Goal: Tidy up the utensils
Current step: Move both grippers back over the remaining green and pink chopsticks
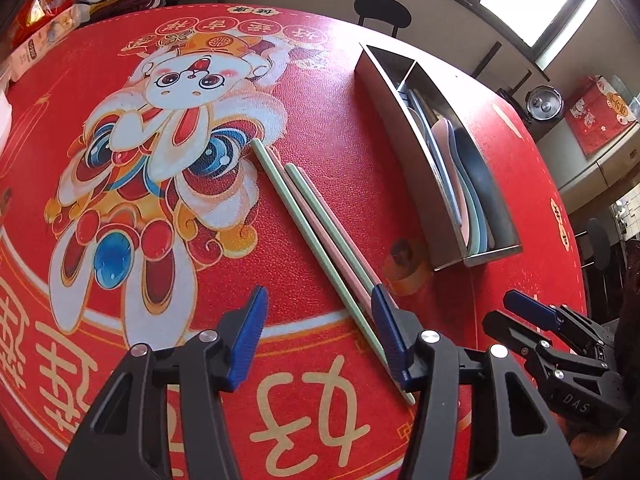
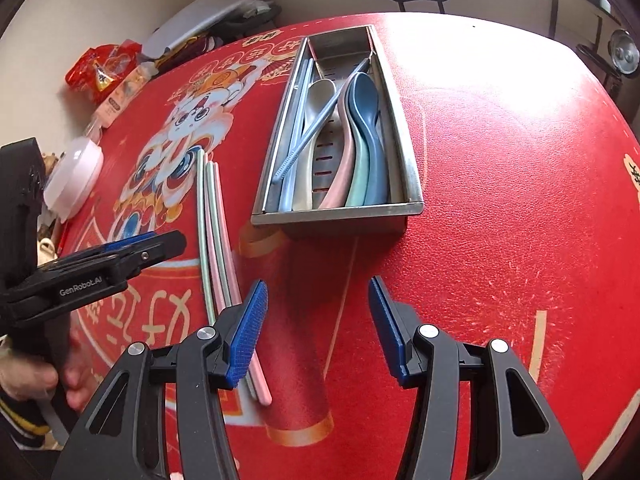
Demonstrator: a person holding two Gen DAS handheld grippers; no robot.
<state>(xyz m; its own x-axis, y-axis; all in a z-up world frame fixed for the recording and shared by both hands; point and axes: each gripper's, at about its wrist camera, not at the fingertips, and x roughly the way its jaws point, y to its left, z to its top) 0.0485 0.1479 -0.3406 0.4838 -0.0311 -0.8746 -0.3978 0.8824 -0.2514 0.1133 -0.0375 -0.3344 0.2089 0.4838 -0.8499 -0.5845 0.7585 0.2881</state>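
Ahead of the right gripper a steel tray stood on the red tablecloth, holding pink, green and dark blue spoons, a cream spoon and pale blue chopsticks. Both grippers' jaws stood apart, empty. Loose green and pink chopsticks lay beside the left gripper, under its right finger.

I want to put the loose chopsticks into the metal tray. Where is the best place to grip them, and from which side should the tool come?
Probably the near ends of the chopsticks, from above. They lie flat on the red tablecloth, bunched side by side, so only the top is free. Set the open left tool across their width, one finger on each side.
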